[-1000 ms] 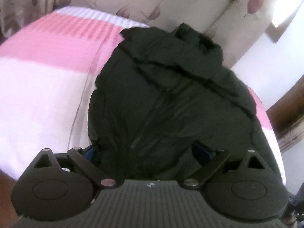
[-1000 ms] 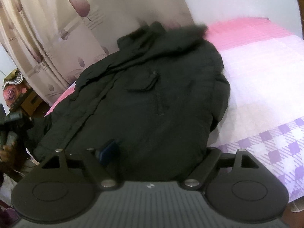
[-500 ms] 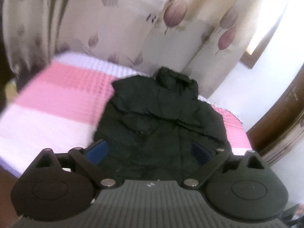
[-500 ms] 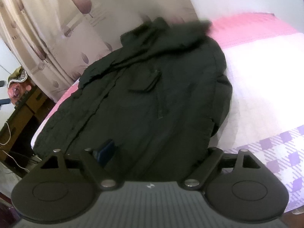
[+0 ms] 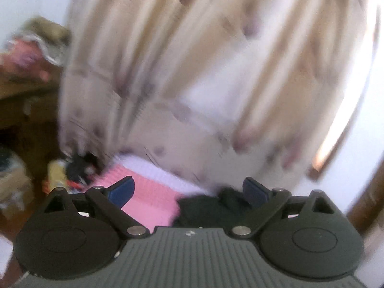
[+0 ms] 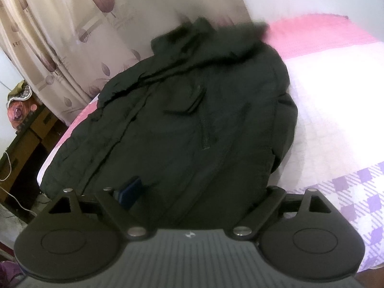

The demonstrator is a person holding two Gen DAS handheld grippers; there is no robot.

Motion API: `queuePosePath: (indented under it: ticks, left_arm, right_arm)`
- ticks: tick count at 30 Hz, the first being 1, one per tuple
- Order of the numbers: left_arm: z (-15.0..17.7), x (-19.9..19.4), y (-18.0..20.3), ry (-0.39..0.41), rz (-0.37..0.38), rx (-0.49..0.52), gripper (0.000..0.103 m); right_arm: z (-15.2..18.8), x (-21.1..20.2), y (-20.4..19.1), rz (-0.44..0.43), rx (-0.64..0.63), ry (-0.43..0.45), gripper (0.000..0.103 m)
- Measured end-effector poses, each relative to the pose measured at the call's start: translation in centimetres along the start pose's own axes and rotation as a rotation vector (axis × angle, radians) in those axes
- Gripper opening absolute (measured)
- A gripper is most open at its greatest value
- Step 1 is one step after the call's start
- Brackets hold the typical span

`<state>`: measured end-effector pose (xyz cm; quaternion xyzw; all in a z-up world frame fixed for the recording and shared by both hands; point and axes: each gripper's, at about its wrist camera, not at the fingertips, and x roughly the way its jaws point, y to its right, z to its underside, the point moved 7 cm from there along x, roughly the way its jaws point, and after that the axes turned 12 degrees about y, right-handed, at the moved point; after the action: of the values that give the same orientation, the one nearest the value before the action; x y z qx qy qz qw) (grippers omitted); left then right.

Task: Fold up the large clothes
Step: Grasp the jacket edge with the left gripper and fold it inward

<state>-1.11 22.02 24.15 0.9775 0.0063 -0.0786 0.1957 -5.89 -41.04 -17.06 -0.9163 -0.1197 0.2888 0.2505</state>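
Item: black jacket (image 6: pixel 192 120), spread flat on my bed (image 6: pixel 336 96), collar toward the curtain (image 6: pixel 60 36). My left claw (image 5: pixel 189 189): jaws apart, empty, view blurred. My right claw (image 6: pixel 199 192): jaws wide, just been opening, over the jacket's hem, gripping nothing.

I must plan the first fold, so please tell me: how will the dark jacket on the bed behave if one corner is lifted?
The dark jacket will probably sag, since its cloth lies creased on the bed. It looks thick and padded, so likely rather heavy and bulky. It seems matte, not very slippery.
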Motion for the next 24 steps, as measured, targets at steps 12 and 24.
queuePosePath:
  ticks: [12, 24]
  left_arm:
    - [11.6, 3.7, -2.5, -0.255, -0.061, 0.175, 0.101]
    - [35.9, 12.4, -6.6, -0.560, 0.028, 0.235, 0.075]
  right_arm:
    - [0.1, 0.3, -0.3, 0.008, -0.011, -0.013, 0.093]
    - [1.0, -0.5, -0.4, -0.008, 0.011, 0.047, 0.093]
